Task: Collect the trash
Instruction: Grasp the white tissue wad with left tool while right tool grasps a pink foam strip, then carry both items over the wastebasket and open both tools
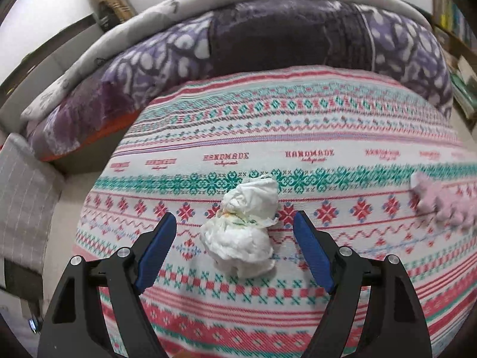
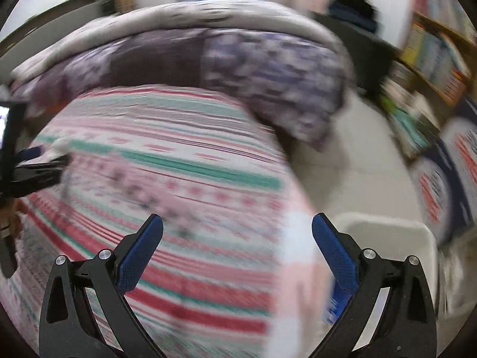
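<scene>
One crumpled white tissue wad (image 1: 243, 228) lies on the patterned bedspread (image 1: 298, 137), between the left gripper (image 1: 234, 222)'s wide-spread jaws, touching neither. A second, pink scrap (image 1: 441, 201) lies well off to their right, blurred. The right gripper (image 2: 237, 223)'s jaws gape wide, empty, over a motion-smeared bed edge; a white bin (image 2: 396, 238) is partly hidden behind its right jaw.

Patterned bedspread (image 1: 298, 137), purple blanket (image 1: 268, 35) behind, bookshelf (image 2: 432, 47) right.
</scene>
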